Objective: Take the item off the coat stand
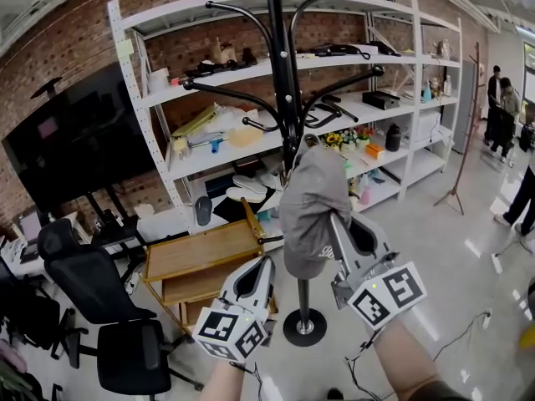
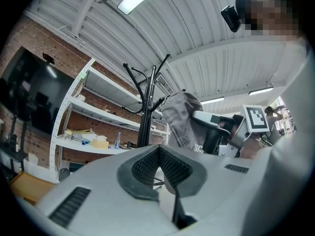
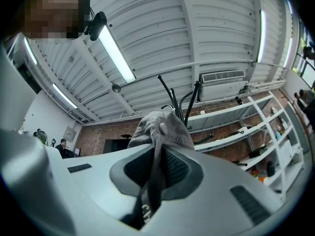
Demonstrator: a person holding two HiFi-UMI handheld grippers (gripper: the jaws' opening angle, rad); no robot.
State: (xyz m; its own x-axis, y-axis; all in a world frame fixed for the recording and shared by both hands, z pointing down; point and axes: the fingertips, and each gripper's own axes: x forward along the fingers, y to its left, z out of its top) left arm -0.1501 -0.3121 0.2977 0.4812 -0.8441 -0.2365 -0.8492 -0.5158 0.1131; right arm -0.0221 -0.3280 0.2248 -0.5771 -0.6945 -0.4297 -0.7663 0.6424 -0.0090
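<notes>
A grey cap [image 1: 313, 207] hangs in front of the black coat stand [image 1: 280, 82], pinched by its fabric in my right gripper [image 1: 334, 222], which is shut on it. In the right gripper view the cap [image 3: 162, 129] folds down between the pads of that gripper [image 3: 158, 156], with the stand's hooks [image 3: 184, 104] behind it. Seen from the left gripper view, the cap [image 2: 181, 119] sits to the right of the stand [image 2: 145, 117], apart from its hooks. My left gripper [image 1: 267, 261] [image 2: 158, 149] is shut on nothing, low and left of the cap.
White shelving [image 1: 393, 124] full of small items stands behind the coat stand. A wooden cart [image 1: 201, 261] and a black office chair [image 1: 100, 307] are at the left, under a dark screen [image 1: 75, 140]. The stand's round base [image 1: 304, 327] rests on the floor. People [image 1: 501, 107] stand far right.
</notes>
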